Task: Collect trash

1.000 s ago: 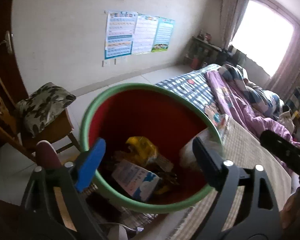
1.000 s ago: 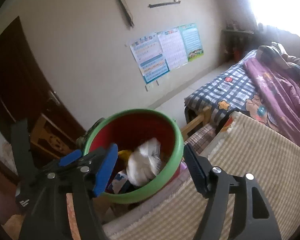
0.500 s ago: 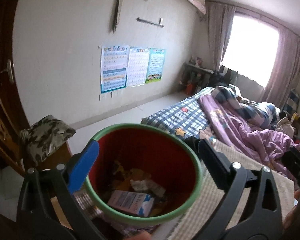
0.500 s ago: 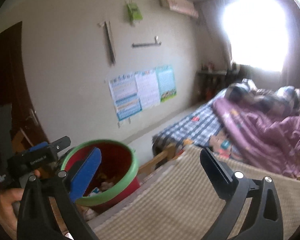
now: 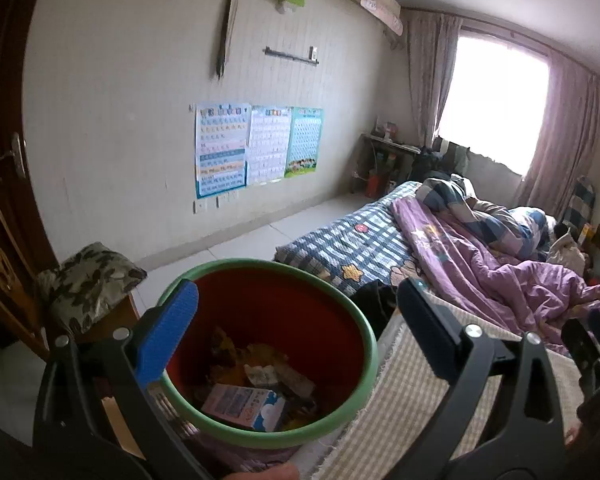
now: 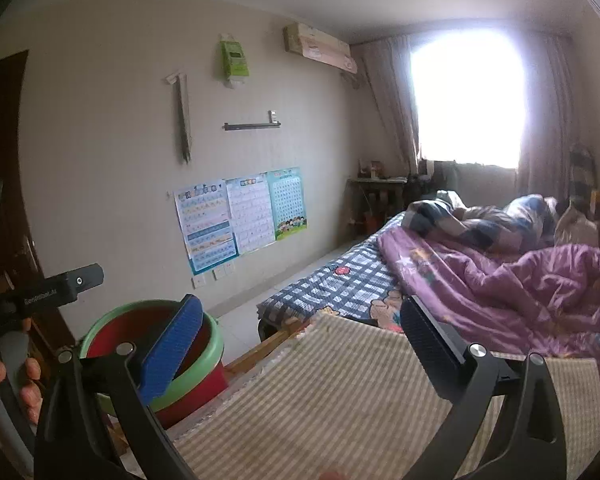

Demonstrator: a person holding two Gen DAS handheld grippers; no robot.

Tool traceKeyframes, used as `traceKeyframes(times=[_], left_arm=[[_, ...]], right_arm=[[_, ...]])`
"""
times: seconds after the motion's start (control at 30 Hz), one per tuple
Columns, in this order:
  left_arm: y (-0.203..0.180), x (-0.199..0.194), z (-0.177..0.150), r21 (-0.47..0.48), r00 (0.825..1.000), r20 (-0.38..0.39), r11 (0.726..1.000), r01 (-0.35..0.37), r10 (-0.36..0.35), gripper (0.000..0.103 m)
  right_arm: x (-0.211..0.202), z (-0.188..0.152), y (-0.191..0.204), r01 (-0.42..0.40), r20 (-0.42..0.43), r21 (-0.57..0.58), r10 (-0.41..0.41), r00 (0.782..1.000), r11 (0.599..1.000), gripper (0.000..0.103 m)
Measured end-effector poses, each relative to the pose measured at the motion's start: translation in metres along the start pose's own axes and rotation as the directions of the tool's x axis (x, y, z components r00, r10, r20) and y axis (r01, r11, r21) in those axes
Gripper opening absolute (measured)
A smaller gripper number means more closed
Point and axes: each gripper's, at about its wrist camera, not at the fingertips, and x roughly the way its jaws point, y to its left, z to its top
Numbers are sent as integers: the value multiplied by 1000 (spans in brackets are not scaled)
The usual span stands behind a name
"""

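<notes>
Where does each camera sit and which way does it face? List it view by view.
Left wrist: on the left gripper, looking down into the red bin of trash beside the bed; both fingers show, open.
Right wrist: on the right gripper, raised over the striped mat, facing the window; both fingers, open, and the person's left hand show.
Shared: bin, bed, wall posters.

The trash bin [image 5: 268, 352] stands at the bed's [image 5: 364, 240] 9 o'clock side, just beside the mat [image 5: 420, 400] on the bed. A carton [image 5: 244, 406] lies in the bin among wrappers [image 5: 272, 372]. A cushioned chair [image 5: 88, 284] sits at the bin's 10 o'clock; posters [image 5: 256, 144] hang on the wall behind.
</notes>
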Motion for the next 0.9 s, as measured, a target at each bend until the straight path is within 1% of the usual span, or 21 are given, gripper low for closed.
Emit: traceKeyframes(times=[0.1, 0.43, 0.9], left_arm=[[-4, -1, -1, 21, 1000, 2, 1000, -5, 5, 97], [-5, 0, -4, 27, 1000, -16, 1000, 1, 0, 97], [-7, 0, -9, 31, 1000, -18, 1000, 2, -2, 97]], right_arm=[[3, -3, -2, 1, -19, 7, -1, 1000, 1000, 96], [6, -16, 6, -8, -69, 3, 8, 998, 1000, 96], [10, -21, 9, -11, -96, -3, 10, 995, 1000, 96]])
